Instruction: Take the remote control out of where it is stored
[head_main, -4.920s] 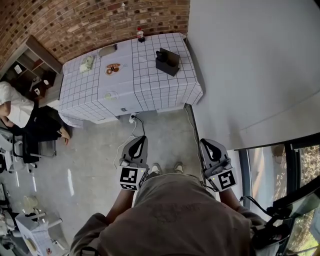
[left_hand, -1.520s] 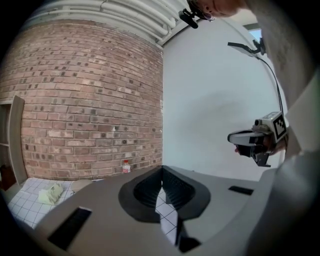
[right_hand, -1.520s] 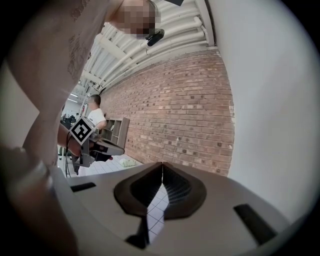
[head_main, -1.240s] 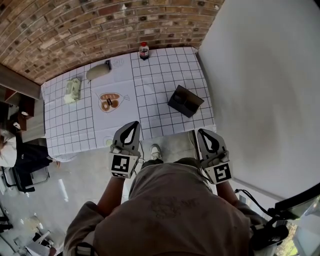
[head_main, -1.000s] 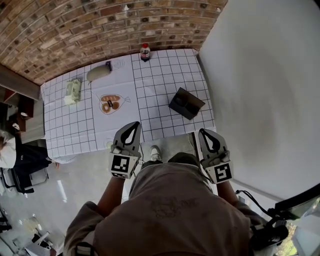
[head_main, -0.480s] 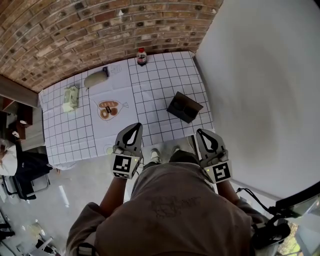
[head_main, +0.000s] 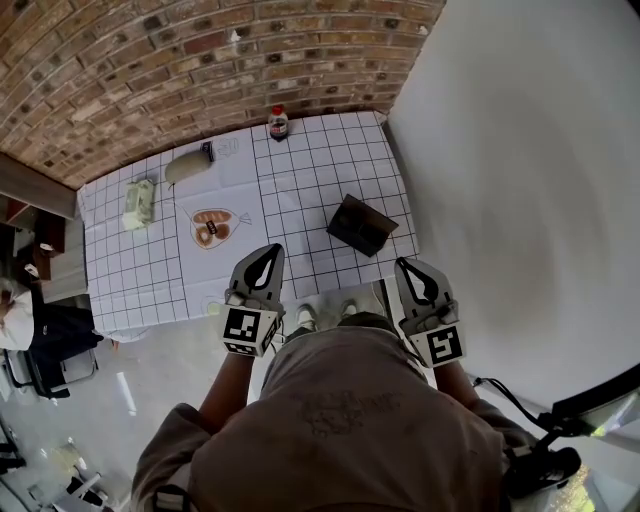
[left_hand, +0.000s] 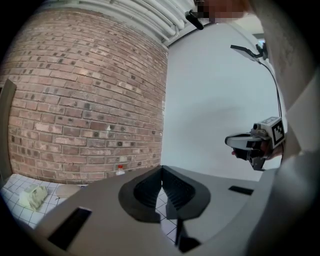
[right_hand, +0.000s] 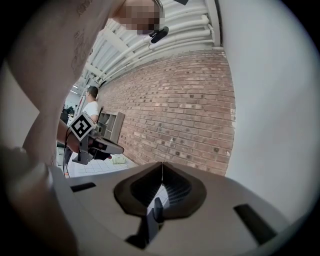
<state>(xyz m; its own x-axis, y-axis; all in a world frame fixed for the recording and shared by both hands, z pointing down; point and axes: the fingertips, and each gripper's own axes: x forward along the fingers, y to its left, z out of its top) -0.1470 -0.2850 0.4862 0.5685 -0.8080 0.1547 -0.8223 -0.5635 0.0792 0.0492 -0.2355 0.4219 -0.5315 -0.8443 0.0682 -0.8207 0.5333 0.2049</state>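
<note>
My left gripper (head_main: 270, 250) was closed, nothing between the jaws, my right gripper (head_main: 405, 264) likewise closed and empty, both hung at the checked table's (head_main: 300, 170) near edge, dark storage box (head_main: 362, 225) sat beyond, to the right, remote not discernible.

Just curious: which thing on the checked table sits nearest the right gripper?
The dark box, at the table's near edge; the bottle stands farthest back.

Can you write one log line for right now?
left gripper shut, empty | right gripper shut, empty | black box on checked table
</note>
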